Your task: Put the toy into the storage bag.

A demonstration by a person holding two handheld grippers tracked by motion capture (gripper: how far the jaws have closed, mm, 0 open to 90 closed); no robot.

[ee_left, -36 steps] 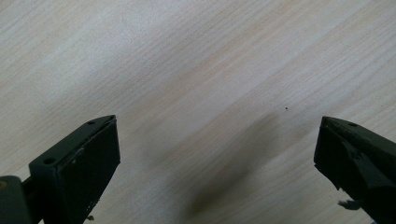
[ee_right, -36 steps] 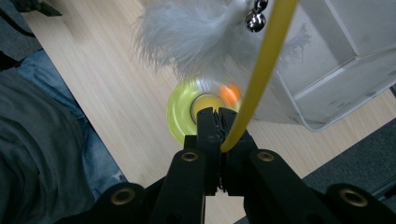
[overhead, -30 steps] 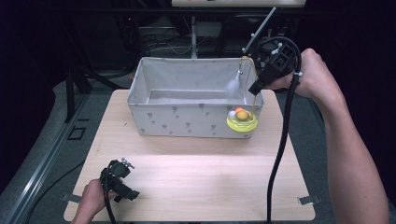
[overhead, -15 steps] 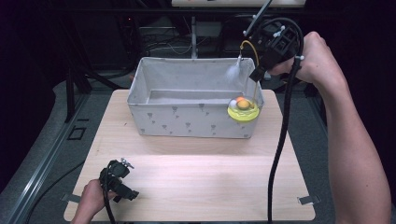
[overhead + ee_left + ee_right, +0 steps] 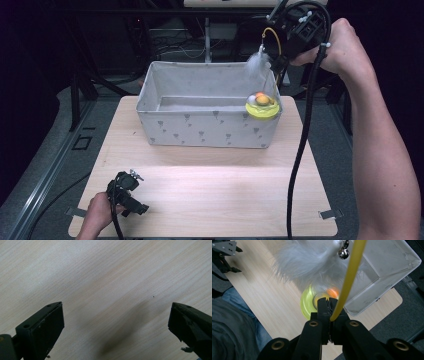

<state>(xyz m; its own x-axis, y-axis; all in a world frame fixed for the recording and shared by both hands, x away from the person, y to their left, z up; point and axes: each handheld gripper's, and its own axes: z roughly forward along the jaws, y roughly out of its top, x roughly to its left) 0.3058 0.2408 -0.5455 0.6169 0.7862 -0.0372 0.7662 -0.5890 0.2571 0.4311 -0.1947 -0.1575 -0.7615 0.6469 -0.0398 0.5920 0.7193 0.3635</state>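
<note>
1. Desk (image 5: 215, 200): unchanged from a second ago; carries the bin at its far half, bare wood up front
2. Bin (image 5: 200, 131): same place as before, not dragged along by the lift; looks empty on the side that shows
3. Right gripper (image 5: 329, 307): raised and drawn toward the far right compared with a second ago, now well above the bin's rim; clamped together on the toy's wire, so carrying the whole toy
4. Left gripper (image 5: 116, 313): parked at the near left of the desk as before, jaws wide apart over bare wood, nothing between them; no part in the lift
5. Base (image 5: 261, 109): yellow disc of the toy, higher than in both earlier frames, now hanging at the bin's near right corner around rim level; hard to tell whether over the inside or just outside. Probably means the toy is coming out of the bin, with a set-down on the desk left to do
6. Feather (image 5: 257, 64): risen with the rest, dangling between gripper and base
7. Wire (image 5: 350, 272): bowed in a yellow arc, taking the load
8. Ball (image 5: 260, 95): orange, sitting on the base
</note>
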